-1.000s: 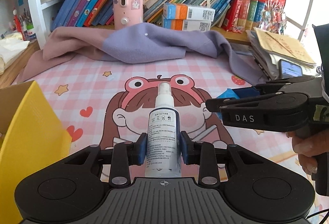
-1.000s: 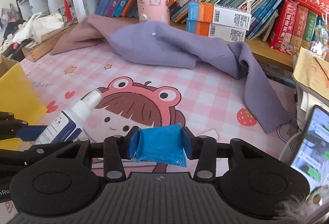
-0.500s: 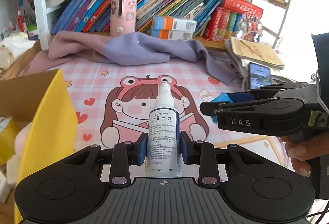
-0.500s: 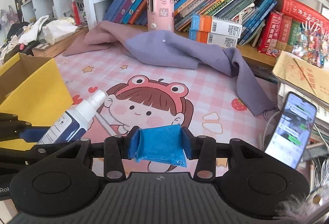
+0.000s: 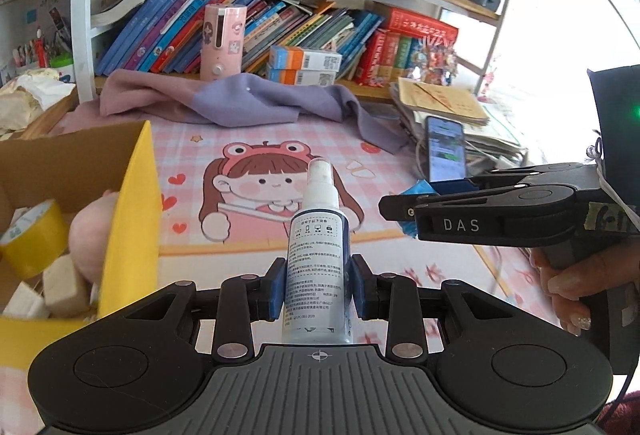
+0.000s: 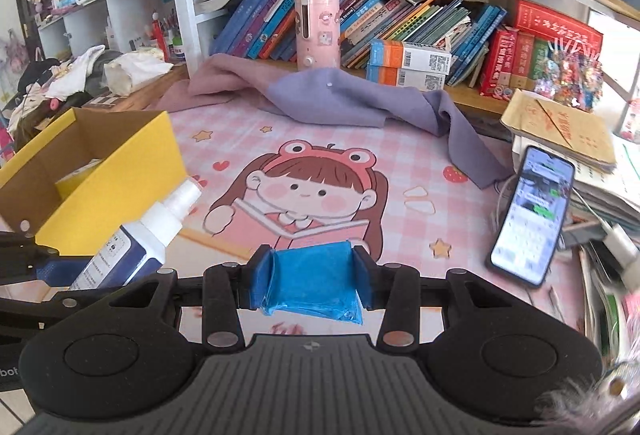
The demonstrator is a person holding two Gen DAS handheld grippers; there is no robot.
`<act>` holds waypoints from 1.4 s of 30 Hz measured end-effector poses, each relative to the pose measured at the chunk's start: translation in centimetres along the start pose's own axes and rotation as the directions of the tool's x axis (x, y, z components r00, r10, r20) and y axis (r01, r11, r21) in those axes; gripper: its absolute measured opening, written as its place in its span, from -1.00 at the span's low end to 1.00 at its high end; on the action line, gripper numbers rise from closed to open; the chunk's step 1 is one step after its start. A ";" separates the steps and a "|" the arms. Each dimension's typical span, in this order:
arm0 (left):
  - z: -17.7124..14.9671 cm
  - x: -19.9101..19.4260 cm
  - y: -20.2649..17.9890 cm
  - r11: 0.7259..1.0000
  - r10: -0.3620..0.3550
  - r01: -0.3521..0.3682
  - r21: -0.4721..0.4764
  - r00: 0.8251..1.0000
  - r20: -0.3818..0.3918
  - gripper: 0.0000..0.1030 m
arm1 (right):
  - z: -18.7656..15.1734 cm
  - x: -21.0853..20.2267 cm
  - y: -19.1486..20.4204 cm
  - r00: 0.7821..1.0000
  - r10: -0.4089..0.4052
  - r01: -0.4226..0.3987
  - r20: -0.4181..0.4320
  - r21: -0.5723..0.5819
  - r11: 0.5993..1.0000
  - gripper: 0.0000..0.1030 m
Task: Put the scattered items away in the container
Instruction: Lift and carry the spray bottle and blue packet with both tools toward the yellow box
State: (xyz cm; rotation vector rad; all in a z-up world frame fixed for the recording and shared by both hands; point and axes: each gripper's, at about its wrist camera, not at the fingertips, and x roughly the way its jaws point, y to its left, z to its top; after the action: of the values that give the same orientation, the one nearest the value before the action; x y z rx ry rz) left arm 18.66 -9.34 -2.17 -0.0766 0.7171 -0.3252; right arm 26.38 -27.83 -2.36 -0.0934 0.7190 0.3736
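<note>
My left gripper [image 5: 318, 285] is shut on a white and blue spray bottle [image 5: 318, 255], held above the pink cartoon mat, nozzle pointing forward; the bottle also shows in the right wrist view [image 6: 136, 247]. My right gripper [image 6: 314, 279] is shut on a blue packet [image 6: 316, 283], seen from the side in the left wrist view [image 5: 416, 191]. The yellow cardboard box [image 5: 132, 219] stands at the left, holding a yellow tape roll [image 5: 32, 235], a pink ball and pale blocks; it also shows in the right wrist view [image 6: 120, 171].
A purple cloth [image 6: 352, 103] lies at the back of the mat. A lit phone [image 6: 532, 211] with a cable rests at the right by stacked papers [image 6: 560, 123]. A pink canister [image 6: 318, 31], boxes and books fill the shelf behind.
Both grippers have risen and pulled back with their objects. The yellow box has come closer on the left, and its contents now show.
</note>
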 end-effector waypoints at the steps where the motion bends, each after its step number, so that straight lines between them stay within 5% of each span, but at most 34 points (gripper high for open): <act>1: -0.4 -0.5 0.1 1.000 -0.003 0.003 0.002 1.000 0.000 -0.39 | -0.3 -0.4 0.4 1.000 -0.003 0.003 0.003 0.004 1.000 -0.22; 17: -6.5 -9.6 2.8 0.998 -0.054 0.054 0.014 0.999 0.008 -0.39 | -5.9 -8.9 7.5 0.997 -0.052 0.047 0.057 0.089 0.995 -0.23; 42: -12.6 -15.8 5.9 0.995 0.004 -0.005 -0.097 1.000 -0.016 -0.39 | -10.9 -11.7 16.9 0.998 0.061 -0.061 -0.019 0.000 0.998 -0.23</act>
State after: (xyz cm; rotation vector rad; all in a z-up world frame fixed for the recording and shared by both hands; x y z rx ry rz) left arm 0.78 1.75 -2.76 -0.1647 0.7489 -0.2868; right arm 5.32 -17.93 -2.15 -0.0758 0.7419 0.4313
